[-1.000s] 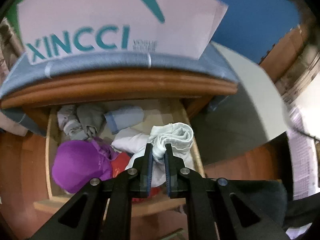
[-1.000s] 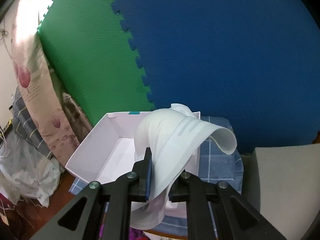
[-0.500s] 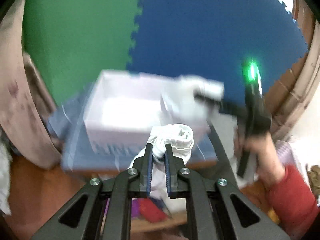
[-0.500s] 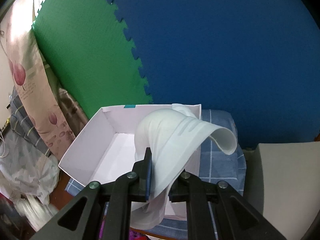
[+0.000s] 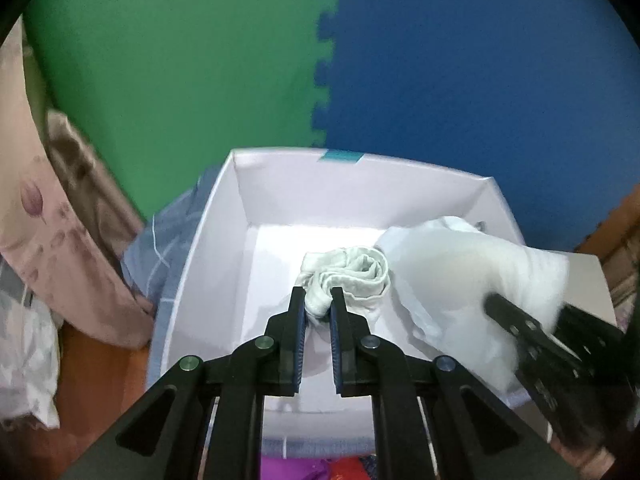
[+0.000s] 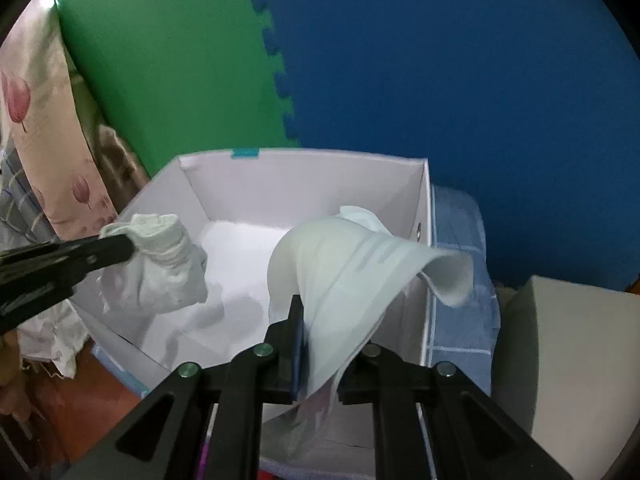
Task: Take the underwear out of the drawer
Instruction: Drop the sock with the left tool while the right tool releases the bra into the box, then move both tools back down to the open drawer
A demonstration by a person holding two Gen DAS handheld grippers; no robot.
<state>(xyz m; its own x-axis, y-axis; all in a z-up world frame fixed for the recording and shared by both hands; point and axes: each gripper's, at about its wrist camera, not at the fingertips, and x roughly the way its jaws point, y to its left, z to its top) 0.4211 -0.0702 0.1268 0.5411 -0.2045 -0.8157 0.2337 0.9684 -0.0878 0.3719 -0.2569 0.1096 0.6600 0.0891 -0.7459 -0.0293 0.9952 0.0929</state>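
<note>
Two white underwear pieces are held above the open white cardboard box (image 5: 224, 264): the crumpled cotton piece (image 5: 348, 276) is clamped by the left gripper (image 5: 318, 312), and the smooth draped piece (image 6: 344, 272) is pinched by the right gripper (image 6: 320, 332).

both wrist cameras look forward and down from close above, left and right, sharing the white box (image 5: 224, 248) (image 6: 420, 208) against green-blue foam wall (image 5: 328, 80) (image 6: 276, 60)

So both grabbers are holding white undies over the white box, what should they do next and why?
Probably open the left gripper and let go. It is shut on the crumpled white underwear, which hangs over the inside of the white box. The right gripper is shut on the smooth white underwear over the same box, so it could drop next.
</note>
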